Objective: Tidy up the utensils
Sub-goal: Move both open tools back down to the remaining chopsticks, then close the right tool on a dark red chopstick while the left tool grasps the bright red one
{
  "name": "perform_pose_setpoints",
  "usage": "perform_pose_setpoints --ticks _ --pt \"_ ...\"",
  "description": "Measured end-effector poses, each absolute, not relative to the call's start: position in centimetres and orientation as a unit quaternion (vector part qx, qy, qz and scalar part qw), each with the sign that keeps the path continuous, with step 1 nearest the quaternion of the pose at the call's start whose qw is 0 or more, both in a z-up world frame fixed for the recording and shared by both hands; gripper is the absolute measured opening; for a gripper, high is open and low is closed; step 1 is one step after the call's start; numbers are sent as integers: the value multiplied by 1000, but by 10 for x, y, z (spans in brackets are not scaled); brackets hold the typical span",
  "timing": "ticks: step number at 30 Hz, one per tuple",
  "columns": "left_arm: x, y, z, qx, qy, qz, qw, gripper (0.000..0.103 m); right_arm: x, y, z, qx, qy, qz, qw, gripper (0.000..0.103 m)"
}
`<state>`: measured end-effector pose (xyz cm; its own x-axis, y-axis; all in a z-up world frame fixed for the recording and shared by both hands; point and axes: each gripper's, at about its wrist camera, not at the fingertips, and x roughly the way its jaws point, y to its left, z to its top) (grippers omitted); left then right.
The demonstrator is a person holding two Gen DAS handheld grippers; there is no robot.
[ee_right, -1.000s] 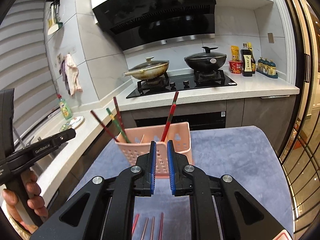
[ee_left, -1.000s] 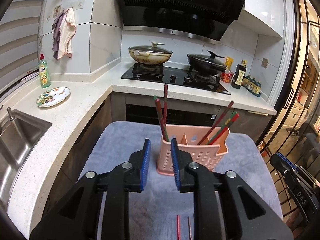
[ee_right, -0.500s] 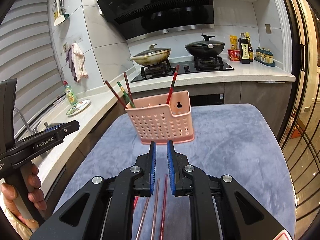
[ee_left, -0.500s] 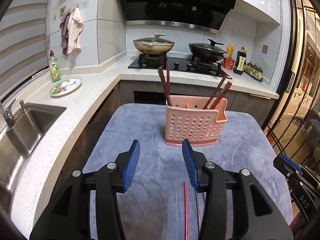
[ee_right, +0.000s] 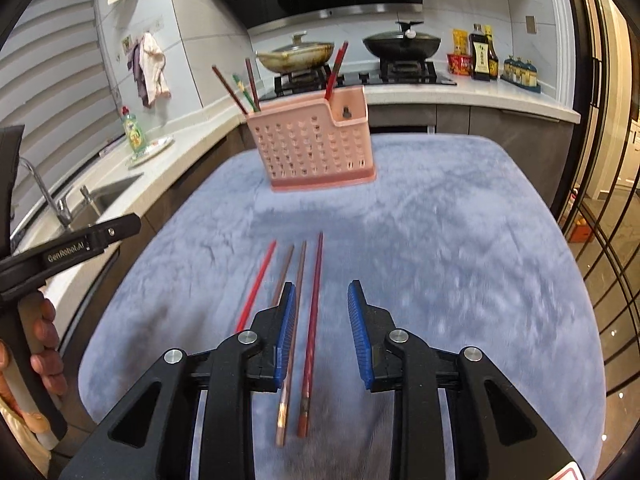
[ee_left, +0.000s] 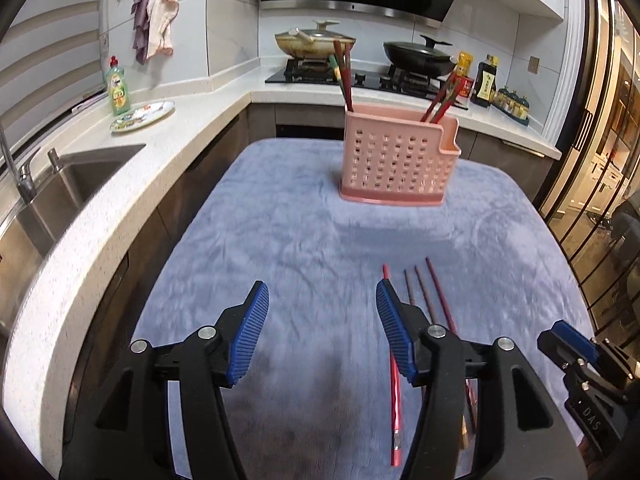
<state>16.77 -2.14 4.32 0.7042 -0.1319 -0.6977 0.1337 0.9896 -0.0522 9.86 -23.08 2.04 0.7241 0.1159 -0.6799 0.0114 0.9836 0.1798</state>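
A pink perforated utensil holder point(ee_left: 398, 158) stands on the blue-grey cloth point(ee_left: 304, 240) and holds several chopsticks. It also shows in the right wrist view point(ee_right: 316, 146). Several loose chopsticks point(ee_right: 308, 320) lie side by side on the cloth near me, a bright red one point(ee_left: 394, 384) at the left. My left gripper point(ee_left: 322, 334) is open and empty, just left of the loose chopsticks. My right gripper point(ee_right: 322, 330) is open and empty, above them; a dark red chopstick point(ee_right: 314, 312) lies between its fingers.
A white counter point(ee_left: 132, 184) with a sink point(ee_left: 60, 188) runs along the left, with a plate point(ee_left: 142, 116) and a green soap bottle point(ee_left: 118, 88). A stove with two pans point(ee_left: 416, 56) is behind. Glass doors point(ee_left: 592, 160) stand at the right.
Both grippers have pulled back from the holder toward the near end of the cloth. The left gripper has opened wide and the right gripper has opened.
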Motion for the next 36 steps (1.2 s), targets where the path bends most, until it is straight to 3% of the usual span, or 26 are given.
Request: perform_pose_setpoints --ticks 17,23,36 --pt "129 -23 -3 13 431 -89 898 53 74 -211 -41 88 429 31 898 27" --pt "122 -26 -13 18 442 -93 892 60 77 -210 -53 88 442 31 892 26" --pt "114 -31 -29 21 462 -101 881 60 79 -214 -66 83 450 20 889 8"
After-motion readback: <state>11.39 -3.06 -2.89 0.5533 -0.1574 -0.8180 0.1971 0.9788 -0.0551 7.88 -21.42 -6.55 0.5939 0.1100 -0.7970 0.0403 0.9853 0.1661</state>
